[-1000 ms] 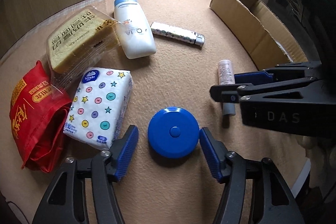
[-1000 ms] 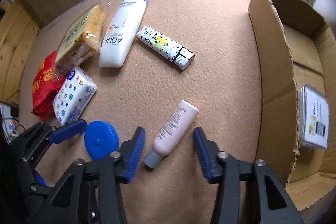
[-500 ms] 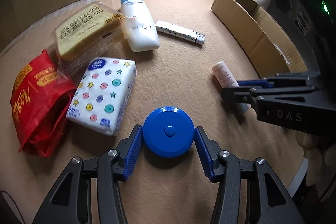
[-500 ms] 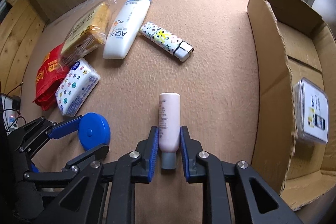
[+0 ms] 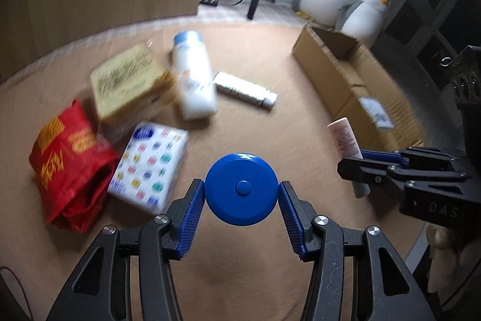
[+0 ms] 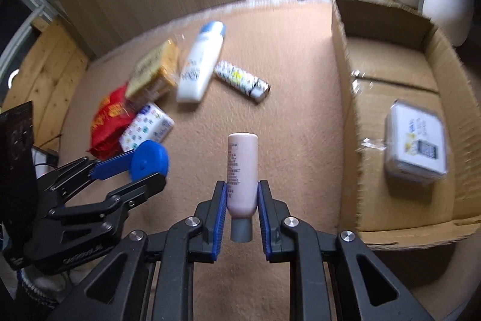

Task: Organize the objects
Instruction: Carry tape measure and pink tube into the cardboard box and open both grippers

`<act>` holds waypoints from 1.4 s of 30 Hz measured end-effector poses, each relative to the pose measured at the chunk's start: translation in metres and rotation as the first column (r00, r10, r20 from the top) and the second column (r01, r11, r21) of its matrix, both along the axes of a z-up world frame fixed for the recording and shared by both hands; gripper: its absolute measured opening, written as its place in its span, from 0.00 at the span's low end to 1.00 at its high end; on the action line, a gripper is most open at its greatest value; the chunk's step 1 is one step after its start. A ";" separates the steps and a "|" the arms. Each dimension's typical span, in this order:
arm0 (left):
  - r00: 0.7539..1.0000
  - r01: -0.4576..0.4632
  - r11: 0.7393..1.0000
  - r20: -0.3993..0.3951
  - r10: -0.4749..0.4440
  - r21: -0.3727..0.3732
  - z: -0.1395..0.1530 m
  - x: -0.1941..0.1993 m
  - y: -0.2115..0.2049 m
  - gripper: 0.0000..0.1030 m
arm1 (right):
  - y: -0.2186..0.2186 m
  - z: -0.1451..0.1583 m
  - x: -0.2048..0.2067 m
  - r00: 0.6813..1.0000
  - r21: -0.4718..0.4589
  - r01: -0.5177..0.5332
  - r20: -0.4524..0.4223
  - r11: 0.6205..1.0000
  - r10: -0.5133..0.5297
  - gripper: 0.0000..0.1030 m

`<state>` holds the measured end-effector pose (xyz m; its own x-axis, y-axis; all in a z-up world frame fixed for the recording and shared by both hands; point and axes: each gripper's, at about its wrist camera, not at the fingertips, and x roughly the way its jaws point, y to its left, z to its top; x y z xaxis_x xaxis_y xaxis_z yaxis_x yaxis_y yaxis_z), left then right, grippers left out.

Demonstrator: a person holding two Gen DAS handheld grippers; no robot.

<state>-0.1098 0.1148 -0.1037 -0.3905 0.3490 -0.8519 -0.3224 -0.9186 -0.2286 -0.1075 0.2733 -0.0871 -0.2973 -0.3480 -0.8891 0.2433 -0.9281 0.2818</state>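
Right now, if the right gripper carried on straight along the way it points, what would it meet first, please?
Probably bare tan mat. The right gripper, shut on the pink tube, points down at open mat; the patterned lighter lies farther along. Depth is unclear.

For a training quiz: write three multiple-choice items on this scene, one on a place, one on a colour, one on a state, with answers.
1. Where is the clear plastic container?
A. In the cardboard box
B. On the red bag
C. Under the white bottle

2. What colour is the round disc?
A. Green
B. Blue
C. Yellow

3. What does the right gripper hold?
A. Nothing
B. The lighter
C. The pink tube

Answers:
1 A, the container lies on the box floor.
2 B, the disc is blue.
3 C, the right gripper pinches the tube.
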 end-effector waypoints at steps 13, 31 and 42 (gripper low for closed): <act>0.992 0.071 0.996 -0.112 -0.065 0.051 0.055 -0.048 0.095 0.53 | 0.087 0.049 -0.018 0.984 0.040 0.122 -0.138 0.992 -0.115 0.18; 0.996 0.069 0.997 -0.058 -0.066 0.040 0.029 -0.121 0.211 0.53 | 0.165 0.002 -0.084 0.978 0.104 0.197 -0.096 0.975 -0.188 0.18; 0.997 0.064 0.997 -0.039 -0.063 0.048 0.024 -0.129 0.214 0.62 | 0.164 -0.006 -0.086 0.980 0.121 0.189 -0.095 0.975 -0.178 0.47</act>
